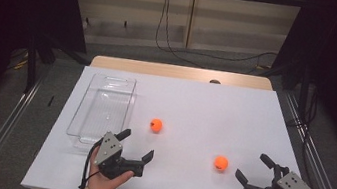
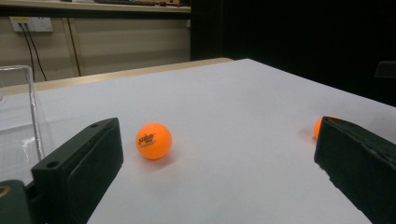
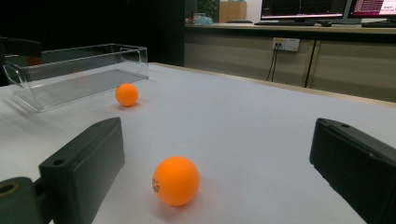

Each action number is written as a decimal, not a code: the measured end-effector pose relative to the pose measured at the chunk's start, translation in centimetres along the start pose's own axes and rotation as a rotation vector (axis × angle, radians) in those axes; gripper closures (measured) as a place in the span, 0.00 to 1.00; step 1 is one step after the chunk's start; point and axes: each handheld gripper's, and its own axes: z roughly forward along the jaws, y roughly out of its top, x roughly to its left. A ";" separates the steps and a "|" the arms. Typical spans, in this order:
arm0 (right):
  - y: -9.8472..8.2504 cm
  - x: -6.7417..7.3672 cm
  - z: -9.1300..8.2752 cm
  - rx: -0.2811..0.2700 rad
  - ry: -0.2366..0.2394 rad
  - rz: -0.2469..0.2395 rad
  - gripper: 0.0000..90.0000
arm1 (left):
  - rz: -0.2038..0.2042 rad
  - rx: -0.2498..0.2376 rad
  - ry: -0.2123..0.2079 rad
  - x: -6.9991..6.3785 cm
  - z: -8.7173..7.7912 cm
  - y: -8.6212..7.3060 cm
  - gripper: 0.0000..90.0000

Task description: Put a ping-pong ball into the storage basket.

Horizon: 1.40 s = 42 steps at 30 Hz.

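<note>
Now both grippers, left gripper (image 1: 137,145) and right gripper (image 1: 252,167), wait with jaws wide apart, so slide each gently toward twelve o'clock around its orange ball (image 1: 156,125) before squeezing.

In the left gripper view, the farther orange ball (image 2: 319,127) sits half hidden behind the tool's jaw.

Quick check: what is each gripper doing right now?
Left gripper: open, holding nothing.
Right gripper: open, holding nothing.
</note>
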 end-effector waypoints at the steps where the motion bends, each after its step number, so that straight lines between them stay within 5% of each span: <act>1: 0.0 0.0 0.0 0.003 0.004 -0.003 0.03 | 0.003 0.000 -0.001 -0.1 0.1 0.0 0.01; 23: 0.0 0.0 0.1 0.008 0.006 -0.004 0.03 | 0.026 0.027 -0.004 -1.0 2.1 0.0 0.02; 42: 0.0 0.1 0.1 0.007 0.007 0.003 0.03 | -0.001 0.022 -0.001 -1.8 4.0 0.2 0.02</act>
